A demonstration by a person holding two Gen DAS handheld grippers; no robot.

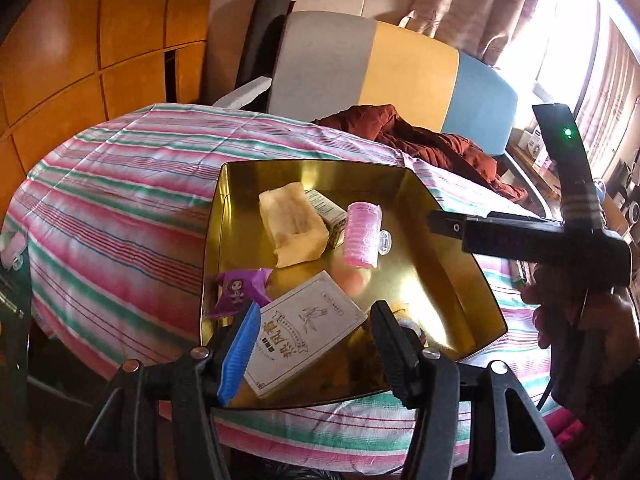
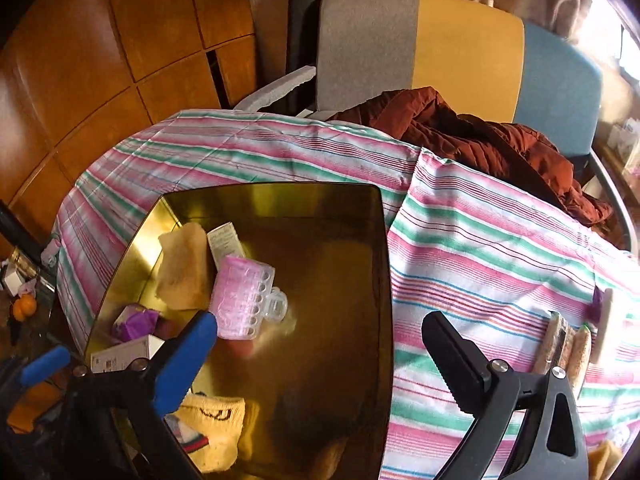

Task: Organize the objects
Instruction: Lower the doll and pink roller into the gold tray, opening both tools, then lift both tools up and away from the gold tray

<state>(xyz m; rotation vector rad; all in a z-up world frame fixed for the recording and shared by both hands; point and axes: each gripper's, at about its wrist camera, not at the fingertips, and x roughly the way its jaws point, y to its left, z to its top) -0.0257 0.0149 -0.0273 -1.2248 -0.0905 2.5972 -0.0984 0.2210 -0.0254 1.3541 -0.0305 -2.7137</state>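
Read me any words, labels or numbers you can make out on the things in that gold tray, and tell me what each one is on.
White flat box: large decorative Chinese characters and a line drawing, seen upside down; too distorted to quote.
Small carton behind the pink hair roller: fine print, too small to read.
Purple packet: a cartoon face, no readable words.
Yellow knit item: dark stitched marks, not legible.
Gold tray: no text.

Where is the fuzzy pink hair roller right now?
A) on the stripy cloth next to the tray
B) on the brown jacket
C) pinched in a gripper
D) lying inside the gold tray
D: the pink hair roller lies on the floor of the gold tray, beside the yellow sponge, and neither the left gripper nor the right gripper touches it.
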